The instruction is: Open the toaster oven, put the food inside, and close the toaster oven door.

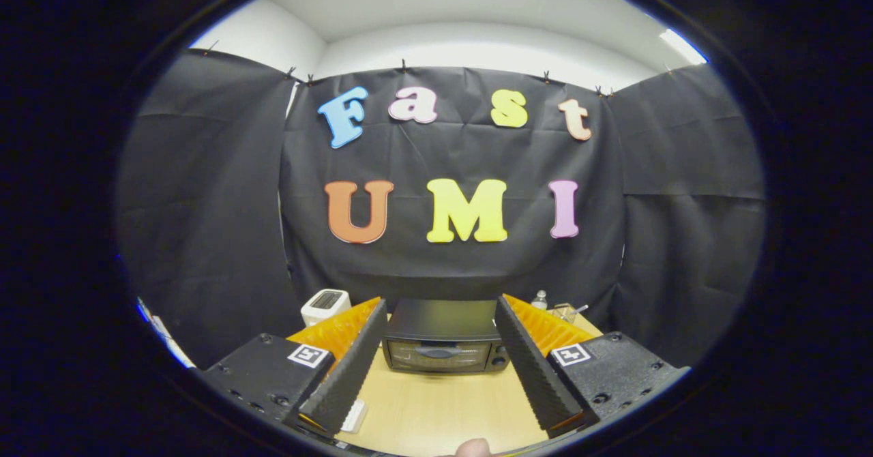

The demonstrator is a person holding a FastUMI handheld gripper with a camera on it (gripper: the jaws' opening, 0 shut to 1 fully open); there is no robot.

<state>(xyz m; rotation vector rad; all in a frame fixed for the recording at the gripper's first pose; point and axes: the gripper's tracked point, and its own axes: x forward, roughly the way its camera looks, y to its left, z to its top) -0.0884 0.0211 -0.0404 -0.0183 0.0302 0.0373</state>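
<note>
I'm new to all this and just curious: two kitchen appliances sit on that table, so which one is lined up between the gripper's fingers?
The black toaster oven, door closed, sits beyond the open gripper, framed between its fingers. The white appliance stands outside them, farther back.

I'm looking over a pale wooden table (443, 409). At its far left corner sits a small white appliance (326, 303) with a dark slot on top. At the far right corner I see a little clear bottle (539, 299), and just beside it something clear with a thin stick poking out (569, 312); I can't tell what it is. A white card (354, 416) lies flat on the near left of the table. Black cloth (204, 204) hangs behind and on both sides, pinned up by small clips (402, 66). Above it I see white wall and a ceiling light (682, 46).
</note>
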